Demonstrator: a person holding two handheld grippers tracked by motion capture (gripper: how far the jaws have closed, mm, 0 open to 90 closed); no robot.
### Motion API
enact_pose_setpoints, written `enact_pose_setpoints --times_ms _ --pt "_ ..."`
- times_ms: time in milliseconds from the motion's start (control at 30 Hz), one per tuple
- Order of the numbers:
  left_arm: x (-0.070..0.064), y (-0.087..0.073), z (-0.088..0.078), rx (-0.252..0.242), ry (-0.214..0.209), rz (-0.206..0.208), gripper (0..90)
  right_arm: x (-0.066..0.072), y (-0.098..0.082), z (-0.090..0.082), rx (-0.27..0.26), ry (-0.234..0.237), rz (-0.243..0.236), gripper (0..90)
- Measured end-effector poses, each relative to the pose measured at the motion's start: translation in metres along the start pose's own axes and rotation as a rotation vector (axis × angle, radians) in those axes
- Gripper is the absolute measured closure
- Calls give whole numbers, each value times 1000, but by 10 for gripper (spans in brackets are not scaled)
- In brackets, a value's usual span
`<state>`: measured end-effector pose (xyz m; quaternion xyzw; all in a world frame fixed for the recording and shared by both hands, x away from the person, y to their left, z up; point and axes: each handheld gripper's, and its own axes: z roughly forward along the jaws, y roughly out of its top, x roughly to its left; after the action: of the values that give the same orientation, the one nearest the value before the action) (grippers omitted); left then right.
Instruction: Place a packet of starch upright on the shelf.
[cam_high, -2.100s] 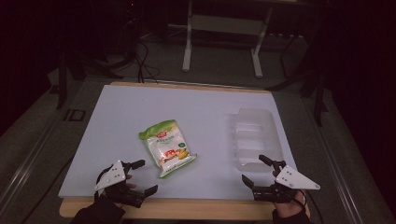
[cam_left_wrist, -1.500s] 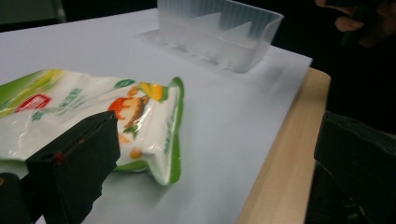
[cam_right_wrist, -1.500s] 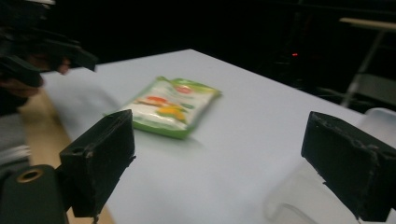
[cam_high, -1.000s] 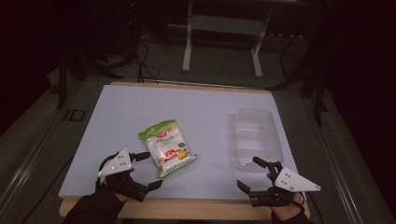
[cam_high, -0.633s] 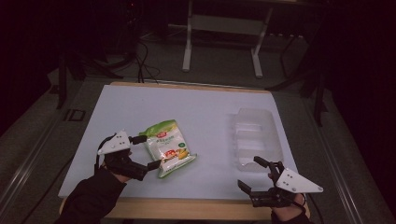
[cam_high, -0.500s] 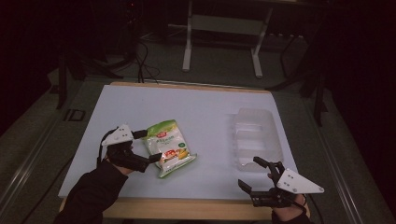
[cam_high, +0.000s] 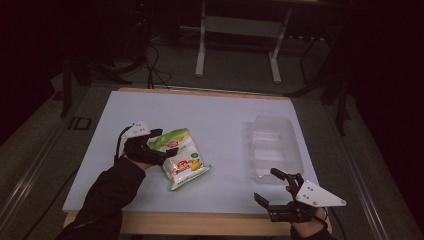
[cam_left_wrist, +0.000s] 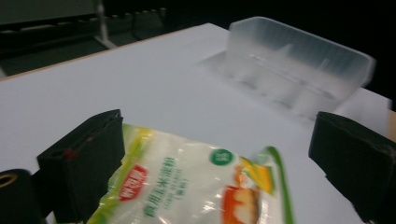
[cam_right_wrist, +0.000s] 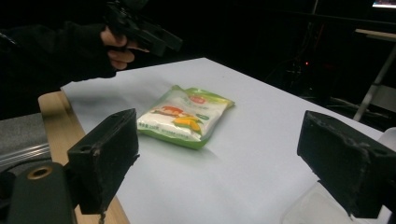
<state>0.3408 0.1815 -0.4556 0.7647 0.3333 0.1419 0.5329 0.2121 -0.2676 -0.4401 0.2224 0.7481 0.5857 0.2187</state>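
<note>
Food packet (cam_high: 181, 159) lies flat on the white table (cam_high: 220, 115), left of centre, not yet lifted. Left gripper (cam_high: 159, 145) over its near-left edge, jaws spread wide to either side of the bag, nothing pinched yet. Clear plastic tray (cam_high: 275, 147) stands well apart to the right, empty as far as I can see. Right gripper (cam_high: 272, 189) hovers at the table's front edge just beside the tray, jaws apart, holding nothing. Judgement: early stage, grasp about to happen; pickup and any transfer to the tray remain.

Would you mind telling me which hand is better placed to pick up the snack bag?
Left: its tongs are open right over the snack bag, while the right tongs sit by the table's near edge.
</note>
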Motion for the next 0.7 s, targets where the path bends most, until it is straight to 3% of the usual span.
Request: enact_pose_setpoints --times_ms 233,467,567,700 --pt "27 -15 17 49 48 -63 81 -1 -1 0 0 7 0 128" --pt "54 -34 24 109 131 -118 152 -1 -2 1 12 9 2 128" --pt "58 -40 29 151 137 -113 152 -1 -3 2 15 13 4 128" --pt "64 -48 36 181 138 -141 149 -1 -5 4 24 17 6 128"
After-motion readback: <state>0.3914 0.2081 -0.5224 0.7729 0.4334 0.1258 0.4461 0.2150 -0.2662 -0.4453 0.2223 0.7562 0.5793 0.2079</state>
